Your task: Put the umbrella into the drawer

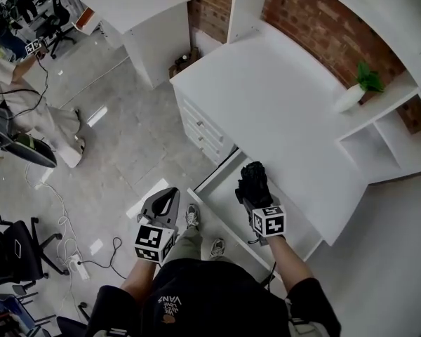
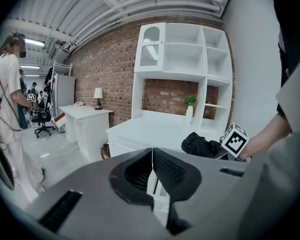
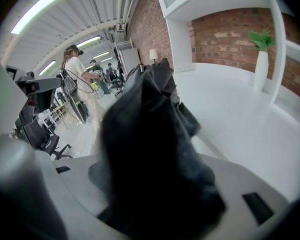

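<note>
Left gripper (image 2: 152,151), clenched on nothing, hangs at nine o'clock of the open drawer (image 1: 221,201). At its three o'clock, the right gripper (image 1: 259,201) grasps the black folded umbrella (image 3: 155,149) over the drawer. The fabric buries both jaws, and the desktop (image 1: 281,111) hides the drawer's back.

Your umbrella (image 3: 155,149) fills the right gripper view as a blurred dark mass and covers your right gripper's (image 1: 255,192) fingers. In the head view it hides part of the drawer's (image 1: 212,208) inside. Your left gripper's (image 2: 151,156) own body blocks the drawer from its view.
</note>
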Motion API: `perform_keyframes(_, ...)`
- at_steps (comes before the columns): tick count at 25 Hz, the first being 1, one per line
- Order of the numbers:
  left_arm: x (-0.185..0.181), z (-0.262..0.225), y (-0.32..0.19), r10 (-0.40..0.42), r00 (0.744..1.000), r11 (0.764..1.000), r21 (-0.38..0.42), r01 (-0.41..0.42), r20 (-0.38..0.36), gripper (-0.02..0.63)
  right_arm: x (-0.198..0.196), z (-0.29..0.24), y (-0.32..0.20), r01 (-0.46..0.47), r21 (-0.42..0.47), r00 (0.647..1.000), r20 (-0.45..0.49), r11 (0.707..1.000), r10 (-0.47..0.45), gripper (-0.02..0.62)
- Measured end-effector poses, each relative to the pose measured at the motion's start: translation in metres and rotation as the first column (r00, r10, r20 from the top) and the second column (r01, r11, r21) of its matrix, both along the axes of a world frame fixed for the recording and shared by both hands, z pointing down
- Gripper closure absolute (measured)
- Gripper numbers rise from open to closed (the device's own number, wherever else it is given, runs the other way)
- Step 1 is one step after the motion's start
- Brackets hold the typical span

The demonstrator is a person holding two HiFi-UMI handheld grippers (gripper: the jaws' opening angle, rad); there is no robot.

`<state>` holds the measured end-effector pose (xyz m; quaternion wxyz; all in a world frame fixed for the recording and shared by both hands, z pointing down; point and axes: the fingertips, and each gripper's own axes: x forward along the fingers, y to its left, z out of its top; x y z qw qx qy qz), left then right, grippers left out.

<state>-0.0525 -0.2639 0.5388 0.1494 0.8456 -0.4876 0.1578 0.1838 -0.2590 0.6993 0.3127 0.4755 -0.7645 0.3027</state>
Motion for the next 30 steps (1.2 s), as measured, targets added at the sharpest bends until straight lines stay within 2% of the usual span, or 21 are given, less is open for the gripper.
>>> perform_keyframes(10,0.002,0.024,-0.037,0.031,1.000,0.998,-0.048,-0.031,-0.002,0.595,-0.006,0.066,-0.027,0.023,-0.109,0.996,-0.087,0.994,-0.032,0.354)
perform_keyframes(19,0.012,0.037,-0.061,0.062,0.998,0.996,-0.064,-0.063,-0.012,0.595,-0.008,0.111,-0.037,0.069,-0.192,0.980,-0.171,0.979,-0.102,0.354)
perform_keyframes(30,0.024,0.050,-0.071,0.101,0.995,0.990,-0.092,-0.103,-0.025,0.595,-0.009,0.143,-0.046,0.066,-0.258,0.972,-0.204,0.964,-0.121,0.347)
